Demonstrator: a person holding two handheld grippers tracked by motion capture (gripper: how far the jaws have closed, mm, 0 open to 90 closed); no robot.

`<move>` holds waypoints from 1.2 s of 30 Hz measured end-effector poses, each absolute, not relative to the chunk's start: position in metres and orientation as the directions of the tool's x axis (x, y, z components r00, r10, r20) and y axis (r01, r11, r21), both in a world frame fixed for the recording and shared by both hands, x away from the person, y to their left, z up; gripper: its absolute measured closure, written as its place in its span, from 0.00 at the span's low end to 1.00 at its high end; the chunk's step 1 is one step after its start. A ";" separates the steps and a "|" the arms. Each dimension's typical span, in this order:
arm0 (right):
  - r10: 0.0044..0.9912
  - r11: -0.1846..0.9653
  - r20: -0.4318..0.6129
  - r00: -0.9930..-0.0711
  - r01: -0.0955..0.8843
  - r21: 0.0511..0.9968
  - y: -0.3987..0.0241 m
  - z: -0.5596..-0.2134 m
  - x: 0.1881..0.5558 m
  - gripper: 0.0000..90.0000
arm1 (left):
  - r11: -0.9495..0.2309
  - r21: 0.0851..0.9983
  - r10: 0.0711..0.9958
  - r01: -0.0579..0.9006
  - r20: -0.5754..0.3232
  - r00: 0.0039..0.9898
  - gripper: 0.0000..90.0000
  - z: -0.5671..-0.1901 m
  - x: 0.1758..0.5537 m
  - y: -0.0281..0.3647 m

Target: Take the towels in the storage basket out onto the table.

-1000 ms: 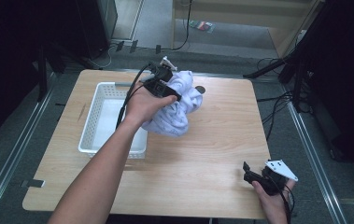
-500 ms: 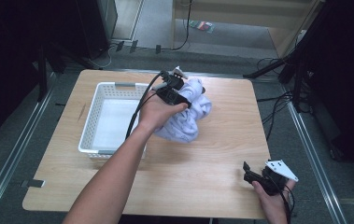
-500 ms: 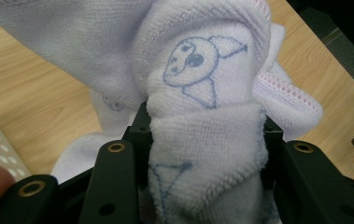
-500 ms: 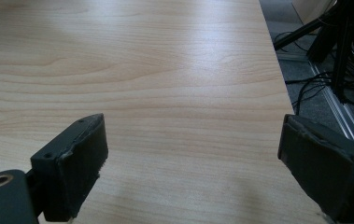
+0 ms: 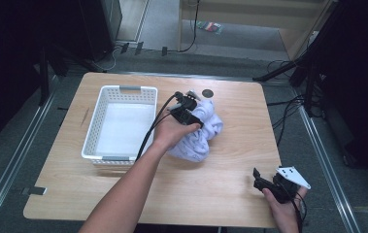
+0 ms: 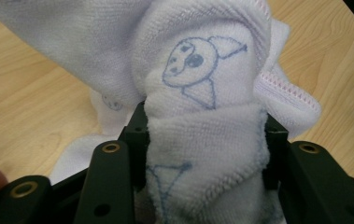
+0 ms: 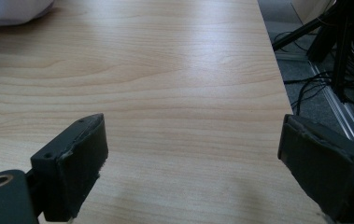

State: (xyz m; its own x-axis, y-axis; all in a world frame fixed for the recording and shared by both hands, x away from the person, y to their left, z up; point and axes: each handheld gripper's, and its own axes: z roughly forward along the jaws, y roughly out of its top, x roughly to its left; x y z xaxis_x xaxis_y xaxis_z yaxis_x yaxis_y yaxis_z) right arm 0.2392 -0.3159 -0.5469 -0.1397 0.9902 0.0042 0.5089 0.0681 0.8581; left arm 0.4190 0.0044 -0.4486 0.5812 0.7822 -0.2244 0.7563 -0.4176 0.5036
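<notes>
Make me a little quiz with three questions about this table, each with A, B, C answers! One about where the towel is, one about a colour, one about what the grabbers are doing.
1. Where is the white towel?
A. Inside the basket
B. On the table, right of the basket
C. On the floor

2. What colour is the basket?
A. White
B. Red
C. Green

3. What is the right gripper doing?
A. Squeezing the towel
B. Holding the basket
C. Open, holding nothing

Answers:
1. B, the towel lies bunched on the wooden table beside the basket, not in it.
2. A, the slotted plastic walls are white.
3. C, in the right gripper view its jaws stand wide apart over bare wood, while the left gripper is the one shut on the towel.
</notes>
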 end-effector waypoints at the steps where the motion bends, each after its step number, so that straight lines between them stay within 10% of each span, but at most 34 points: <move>1: 0.990 0.068 0.004 -0.140 0.509 0.858 -0.316 -0.547 0.239 0.09 | -0.422 0.494 0.780 0.760 -0.229 0.582 0.58 -0.452 0.419 0.004; 10: 0.991 0.069 0.002 -0.137 0.512 0.856 -0.316 -0.547 0.239 0.09 | -0.392 0.495 0.802 0.775 -0.229 0.551 0.02 -0.458 0.418 -0.001; 36: 0.992 0.071 -0.010 -0.124 0.505 0.860 -0.315 -0.547 0.239 0.09 | -0.367 0.563 0.852 0.741 -0.117 0.511 0.00 -0.408 0.411 0.056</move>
